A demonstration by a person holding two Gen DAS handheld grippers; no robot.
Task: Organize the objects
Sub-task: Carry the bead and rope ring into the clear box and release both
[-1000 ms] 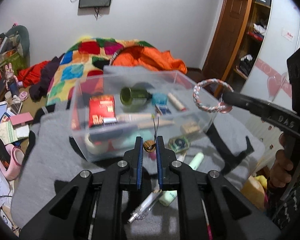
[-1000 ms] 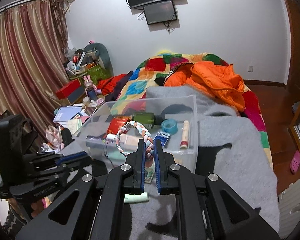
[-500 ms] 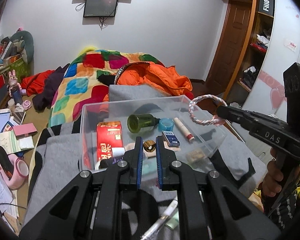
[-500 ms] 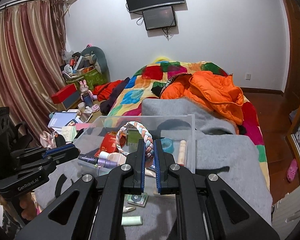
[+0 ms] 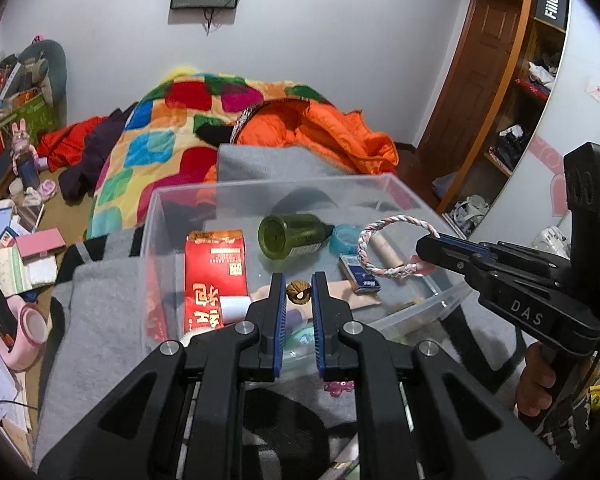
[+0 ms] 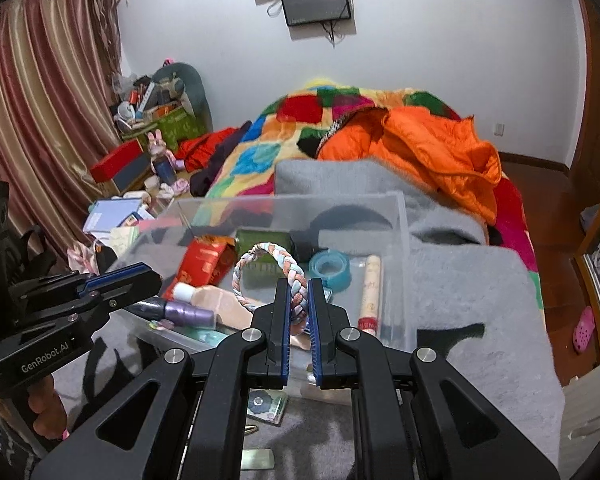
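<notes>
We hold both grippers above the clear plastic bin [image 5: 400, 188], each carrying one small thing so that both can drop inside rather than onto the grey blanket [image 6: 480, 280] under it. Our left gripper [image 5: 299, 298] has its jaws closed on a small brown walnut-like nut [image 5: 298, 291], pinched right at the tips and poised over the near part of the bin, above the red carton [image 5: 214, 276] and the items beside it. Our right gripper [image 6: 299, 300] is clamped on one side of a braided pastel ring [image 6: 268, 268], so the loop stands up ahead of the fingers; in the left view the same ring hangs over the bin's right half, near the blue tape roll [image 5: 344, 238] and the green bottle [image 5: 292, 236] lying on its side.

The bin already holds the carton, bottle, tape, a small blue box [image 5: 360, 276] and a cream tube [image 6: 370, 284], so we judge the sorting well along. A few pieces remain outside on the blanket near the front wall, such as a flower-printed card [image 6: 266, 404]. Releasing from here should land both items inside, though the nut may roll among the clutter.
</notes>
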